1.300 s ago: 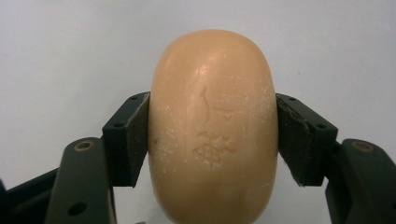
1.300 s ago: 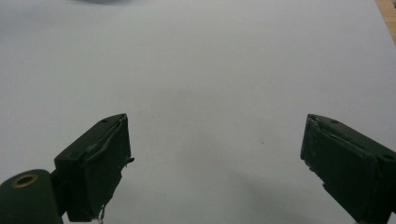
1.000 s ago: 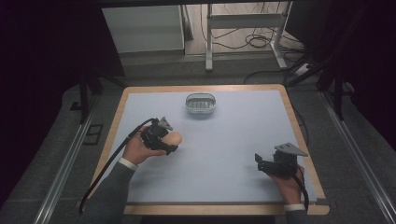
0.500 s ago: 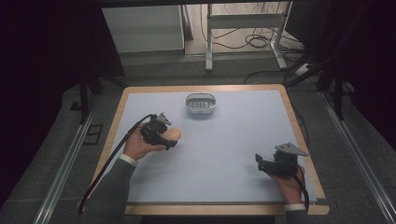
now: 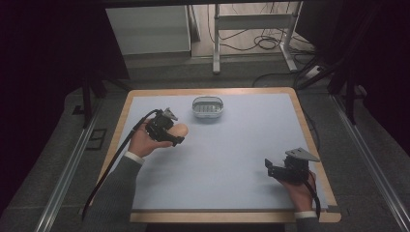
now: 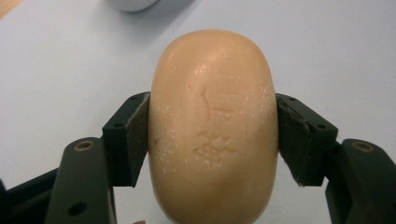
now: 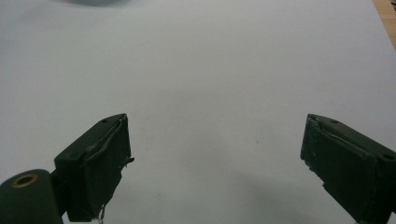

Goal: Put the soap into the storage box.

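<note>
Carrying the soap [image 5: 179, 130], the left tongs [image 5: 170, 131] have moved closer to the dish [image 5: 207, 108]. They pinch it between both jaws. Right tongs [image 5: 269, 166], well apart from the dish, sit spread.

soap bar [image 6: 213, 126]: we see a waxy, matt tan surface, embossed, with pale flecks | left hand-held gripper [image 6: 213, 140]: matt black plastic jaws with brass-coloured rivets | desk [image 5: 241, 159]: smooth matt pale-blue top, we note a light wood edge | soap dish [image 5: 207, 108]: glossy, translucent-looking plastic

Soap [image 6: 214, 126] btm cut off by edge (stamp illegible); dish [image 5: 207, 107] contents unclear.
</note>
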